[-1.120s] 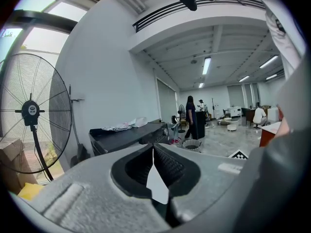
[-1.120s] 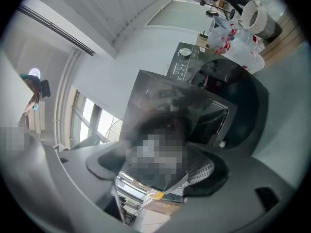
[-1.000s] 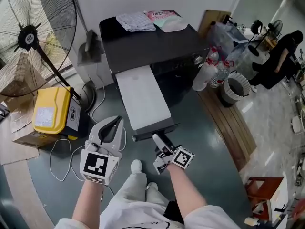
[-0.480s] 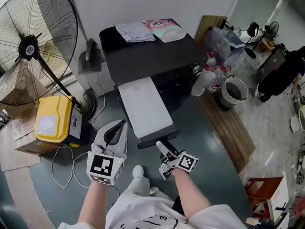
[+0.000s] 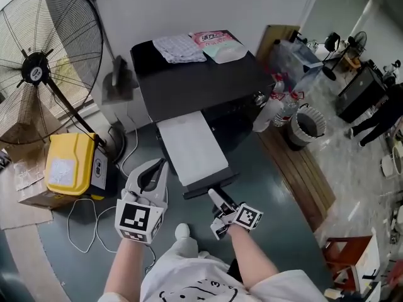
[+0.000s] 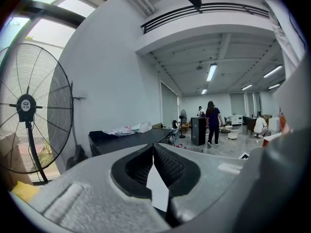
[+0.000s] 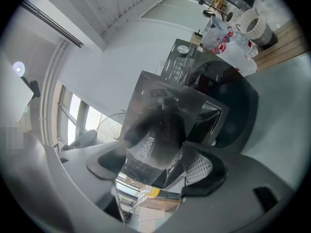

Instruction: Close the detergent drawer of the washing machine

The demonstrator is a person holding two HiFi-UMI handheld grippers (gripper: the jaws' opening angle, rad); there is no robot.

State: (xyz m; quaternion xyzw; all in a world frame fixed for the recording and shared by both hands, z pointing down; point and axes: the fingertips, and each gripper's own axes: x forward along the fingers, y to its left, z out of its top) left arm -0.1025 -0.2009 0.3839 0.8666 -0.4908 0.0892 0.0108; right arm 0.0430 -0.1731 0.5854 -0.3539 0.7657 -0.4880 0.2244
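Head view: black washing machine (image 5: 195,83) stands against wall. Detergent drawer (image 5: 189,146) pulled far out of washing machine's front, white top showing. Right tongs (image 5: 214,195) at drawer's front end, farthest from washing machine; right gripper view shows them clamped on glossy dark front panel. Left tongs (image 5: 162,163) just left of that front end, touching nothing, pressed together, empty. Cloth (image 5: 179,48) and 1 pink packet (image 5: 214,38) lie on top of washing machine. Fan (image 5: 38,68) stands left of washing machine.
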